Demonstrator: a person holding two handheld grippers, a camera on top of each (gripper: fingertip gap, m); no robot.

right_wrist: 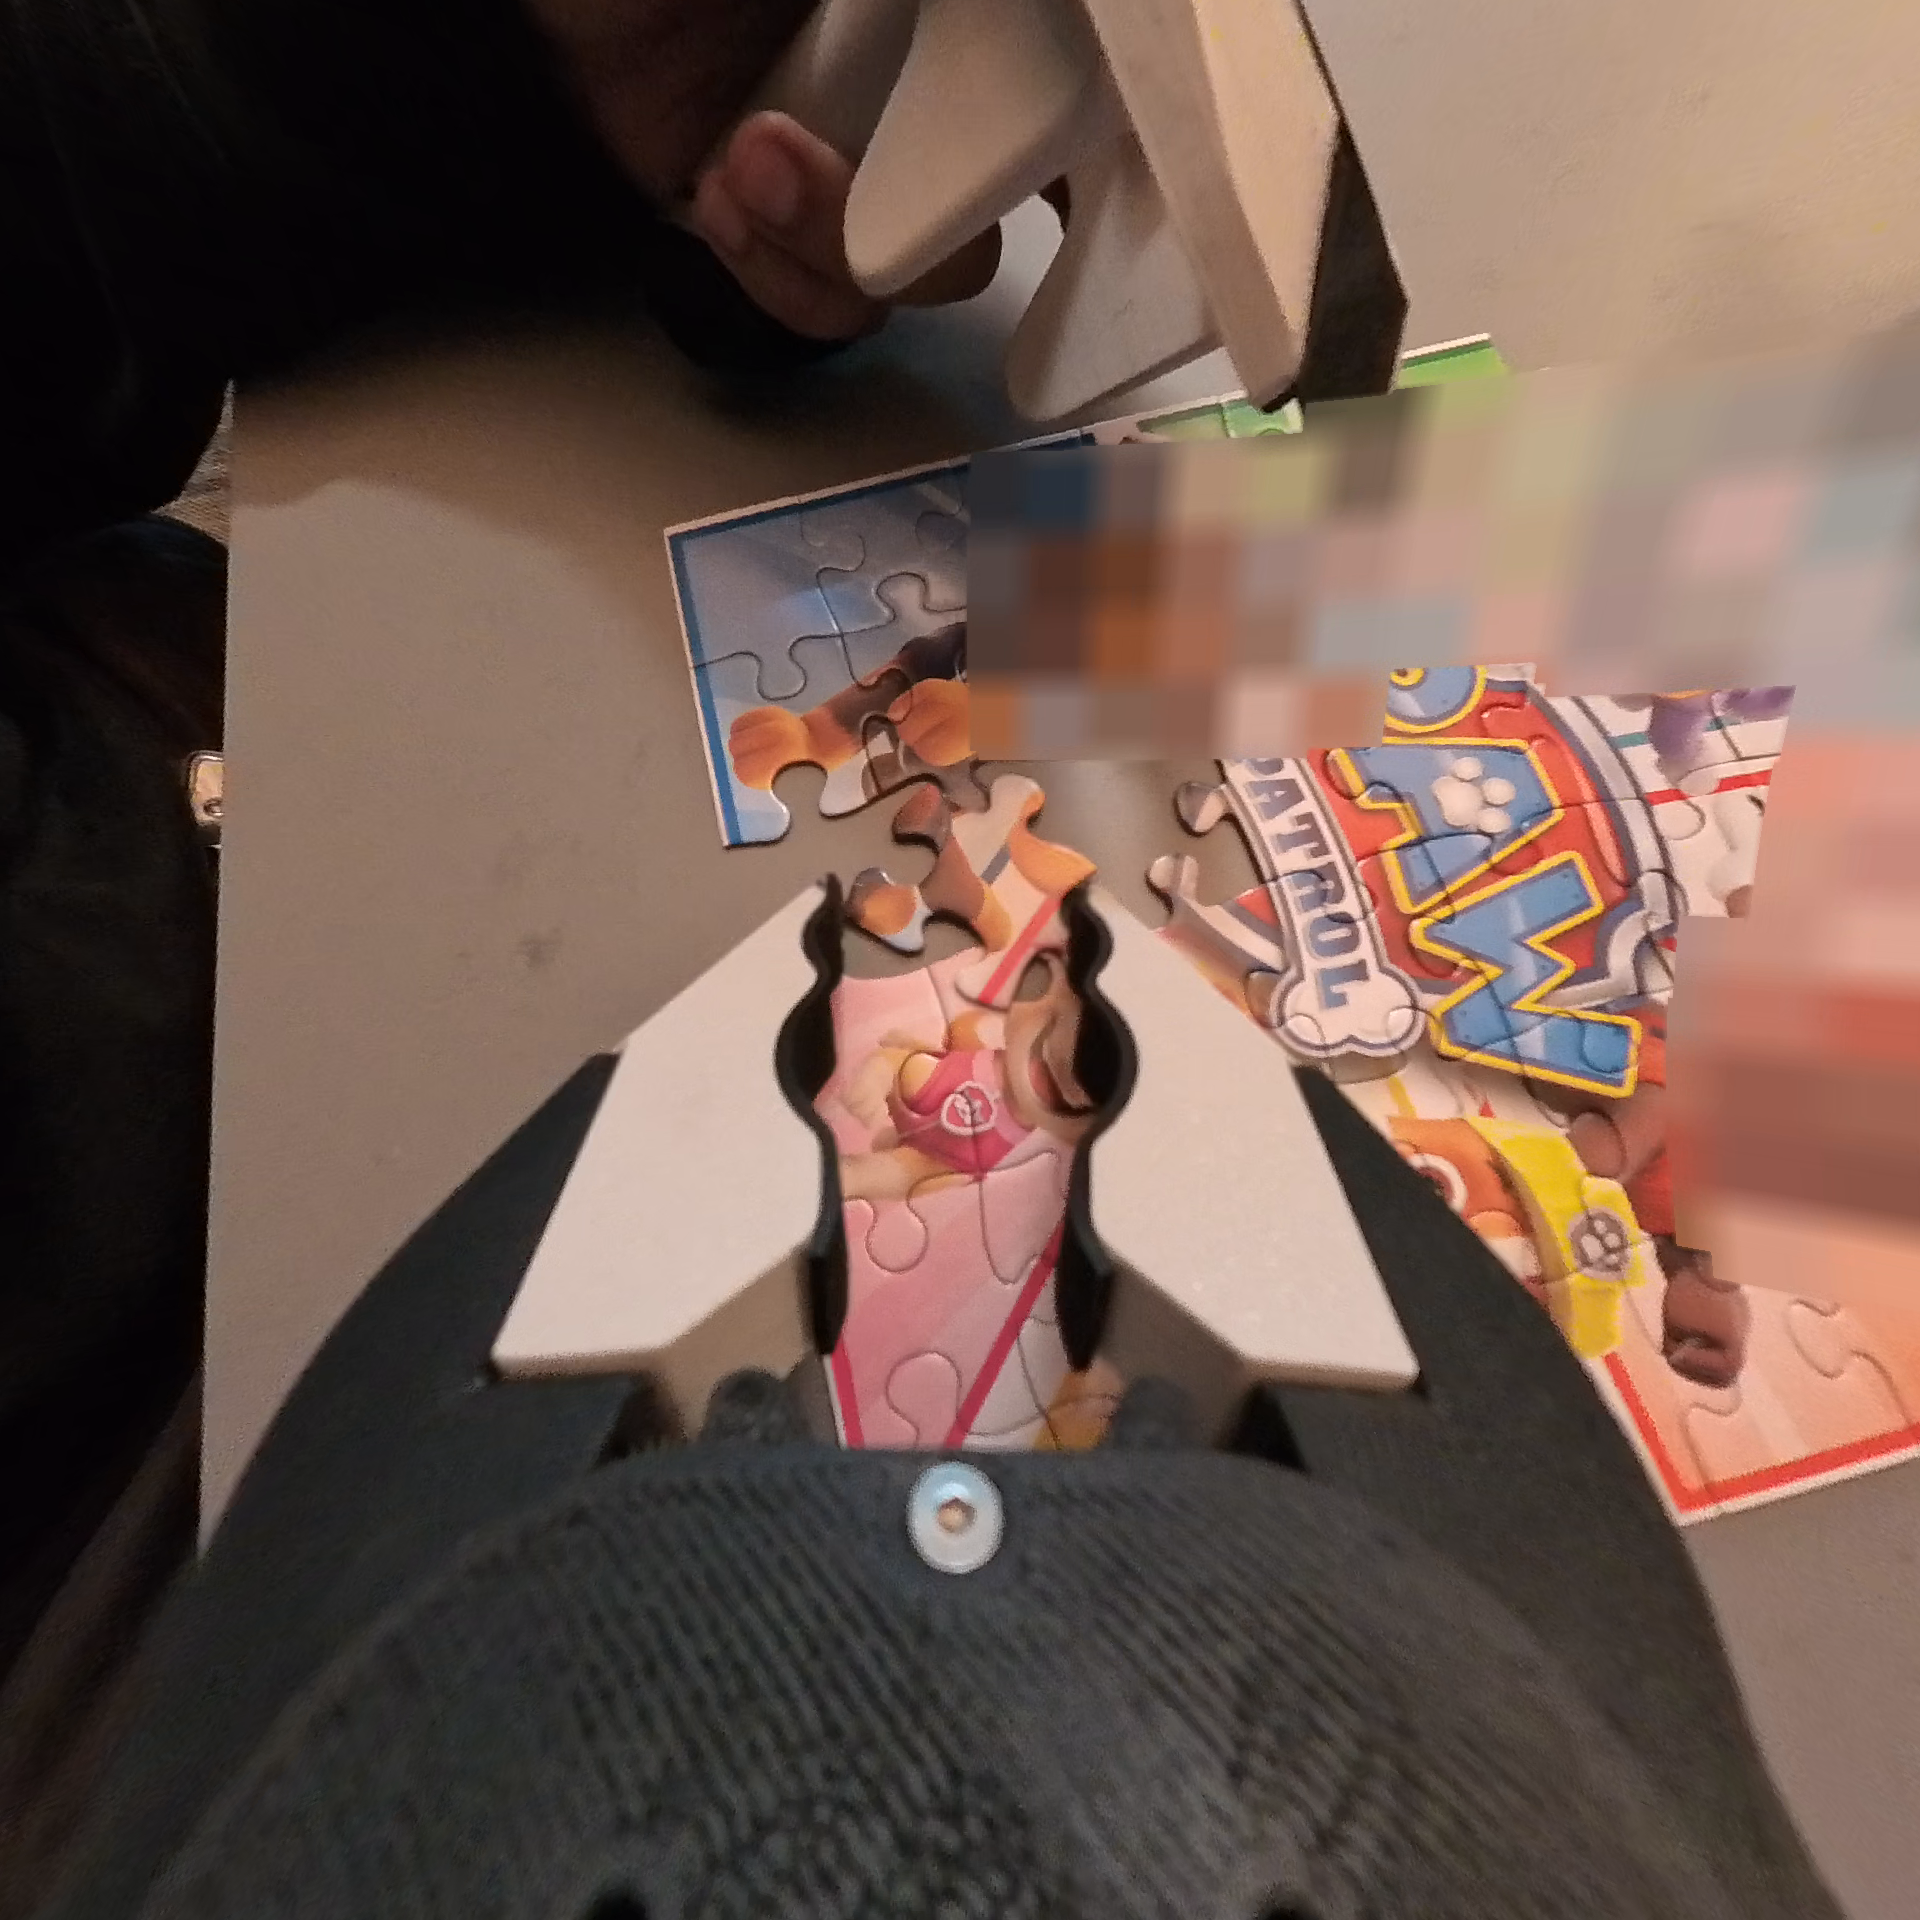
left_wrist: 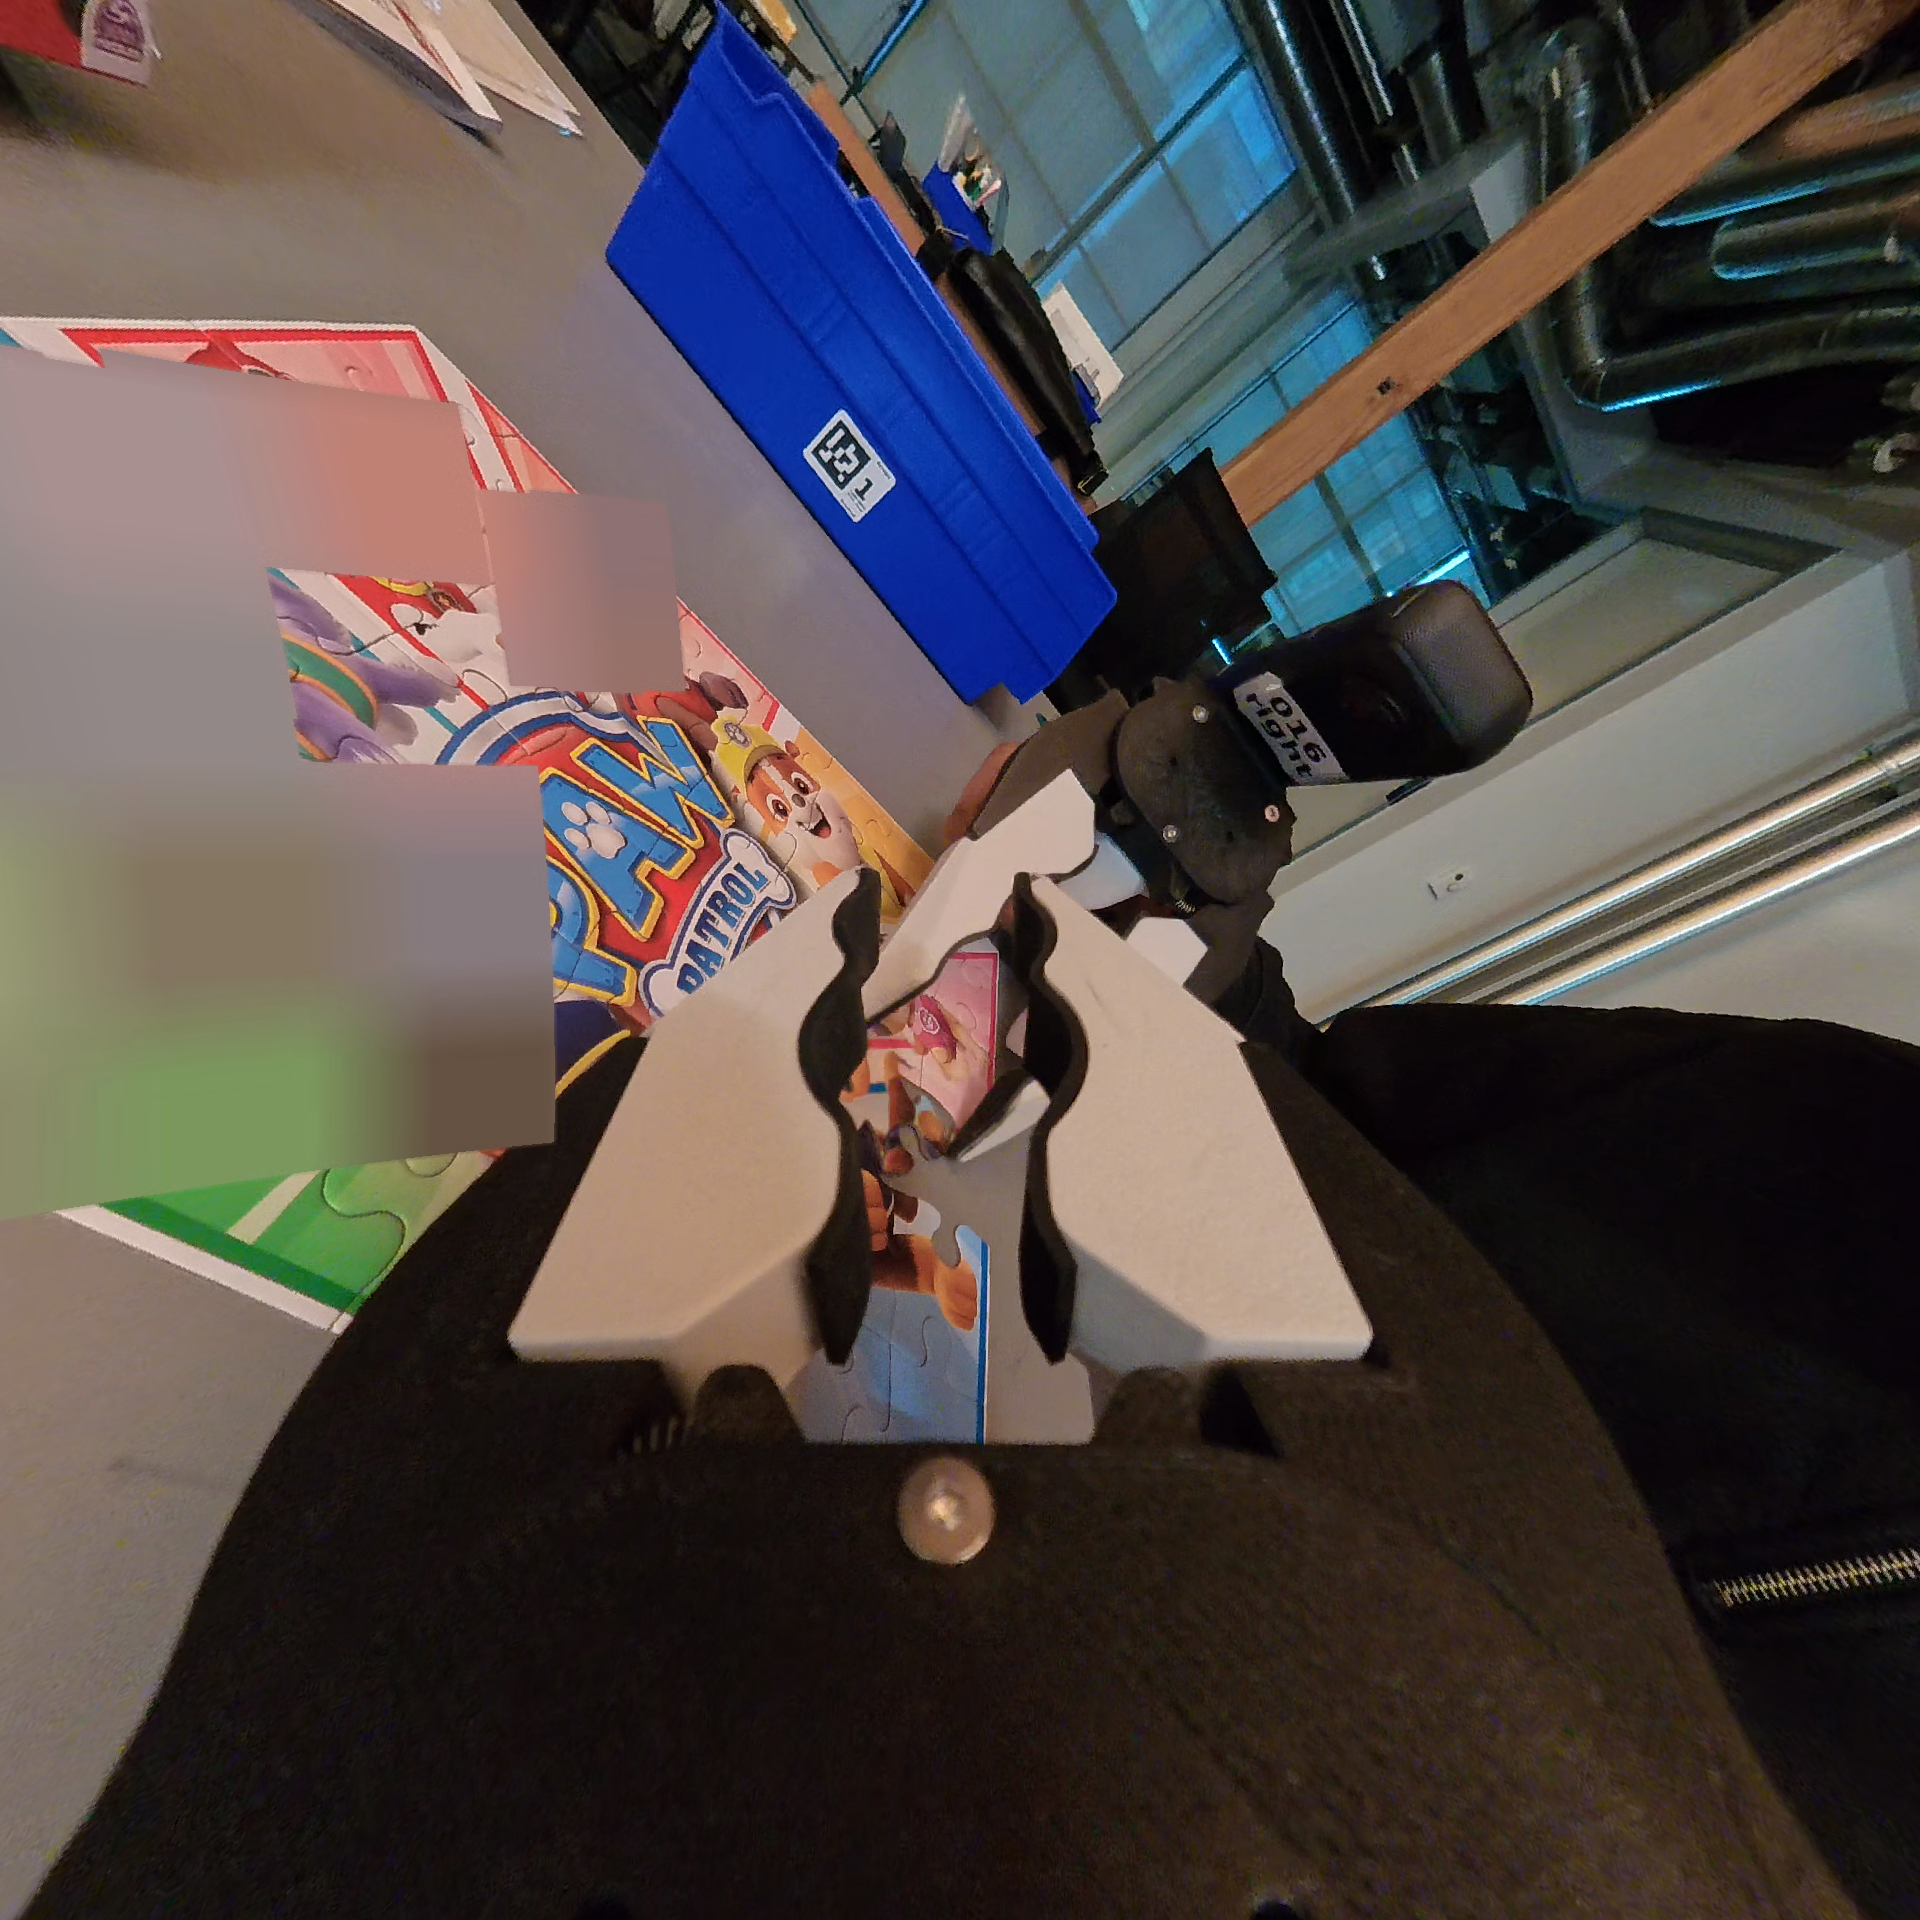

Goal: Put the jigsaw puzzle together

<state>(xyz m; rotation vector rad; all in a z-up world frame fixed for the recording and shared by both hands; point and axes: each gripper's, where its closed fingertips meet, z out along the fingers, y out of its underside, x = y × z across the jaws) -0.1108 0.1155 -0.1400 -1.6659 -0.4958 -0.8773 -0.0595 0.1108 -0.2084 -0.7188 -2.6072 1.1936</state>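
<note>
While both tongs hung over a jigsaw puzzle (left_wrist: 665,831) on the grey table (left_wrist: 416,208), the pink section (right_wrist: 935,1195) of that puzzle served as the marker for everything else. Left of the pink section and beyond it lay a blue-edged corner section (right_wrist: 790,644), apart from it across bare table. Over the pink section itself stood the right gripper (right_wrist: 956,896), its jaws partly open and flanking the section's two sides. Whether the pads pressed on it could not be told. A brown and orange piece (right_wrist: 977,862) sat at the far end of the pink section, between the fingertips. Beyond the pink section hovered the left gripper (left_wrist: 942,888), held by a hand (right_wrist: 790,229), its jaws narrowly apart with nothing gripped and only the puzzle showing through the gap. Right of the pink section lay the larger assembled part with the red and blue badge (right_wrist: 1507,914). Far beyond the pink section, a blue bin (left_wrist: 852,364) stood at the table's edge.
</note>
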